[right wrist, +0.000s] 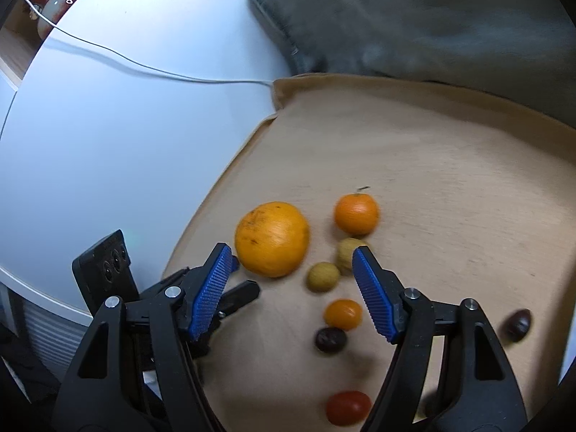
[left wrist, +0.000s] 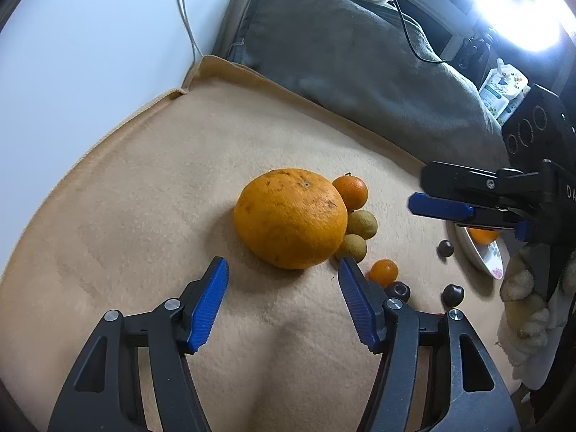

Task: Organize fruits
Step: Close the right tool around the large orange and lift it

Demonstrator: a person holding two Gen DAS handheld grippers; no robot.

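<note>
A large orange lies on the beige blanket. Touching its right side are a small tangerine and two tan longans. Nearer lie a small orange tomato, dark round fruits and a red tomato. My left gripper stands open just short of the large orange, touching nothing. My right gripper hovers open above the small fruits, with nothing between its pads.
A white plate holding an orange fruit sits at the right, under the right gripper. A grey cushion borders the blanket at the back. The white table with a cable lies to the left.
</note>
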